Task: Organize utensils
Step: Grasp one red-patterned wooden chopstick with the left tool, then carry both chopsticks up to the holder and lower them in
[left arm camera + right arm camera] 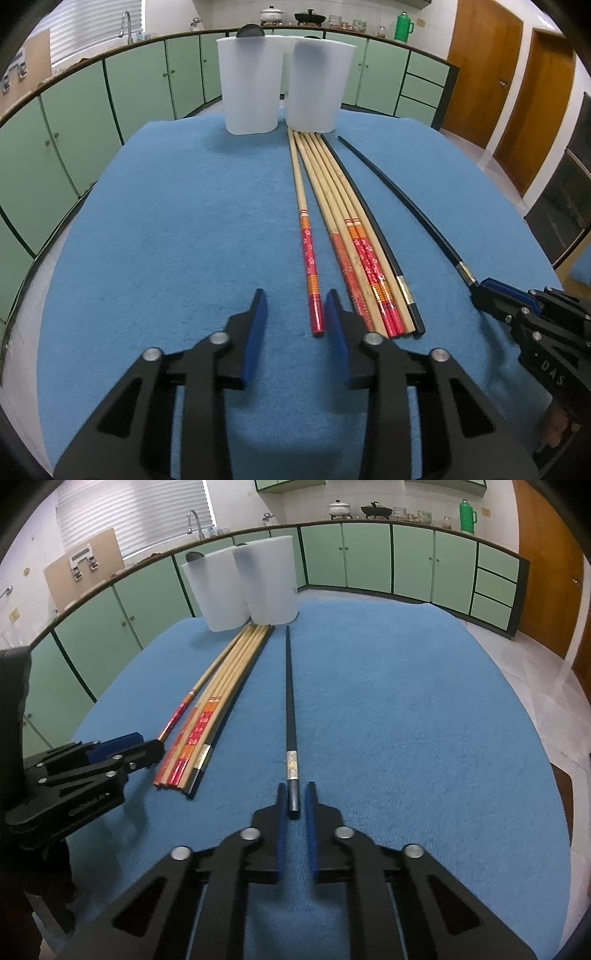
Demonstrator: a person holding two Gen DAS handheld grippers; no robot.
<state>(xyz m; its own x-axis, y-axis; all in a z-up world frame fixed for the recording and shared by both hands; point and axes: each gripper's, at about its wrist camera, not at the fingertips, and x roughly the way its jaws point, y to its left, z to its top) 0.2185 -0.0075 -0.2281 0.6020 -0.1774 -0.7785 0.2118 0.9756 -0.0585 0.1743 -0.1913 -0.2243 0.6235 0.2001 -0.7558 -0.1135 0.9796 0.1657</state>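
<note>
A: How much room is there?

B: Lots. The blue mat [166, 229] covers the table, and its whole left side is bare. Two white cups [282, 83] stand at the far edge, touching each other.

A: Where are the chopsticks?

B: A bunch of wooden chopsticks [345, 236] lies in the middle, tips against the cups. One red-ended chopstick [308, 251] lies a bit apart, its end between the fingers of the left gripper [295, 321], close to the right finger. That gripper is wide apart, holding nothing.

A: And the other one?

B: The right gripper [294, 805] is narrow, around the end of a lone black chopstick [289, 701]. I cannot tell if it squeezes yet.

A: Anything hidden?

B: Something dark [250, 30] pokes out of one cup. I cannot make it out.
</note>
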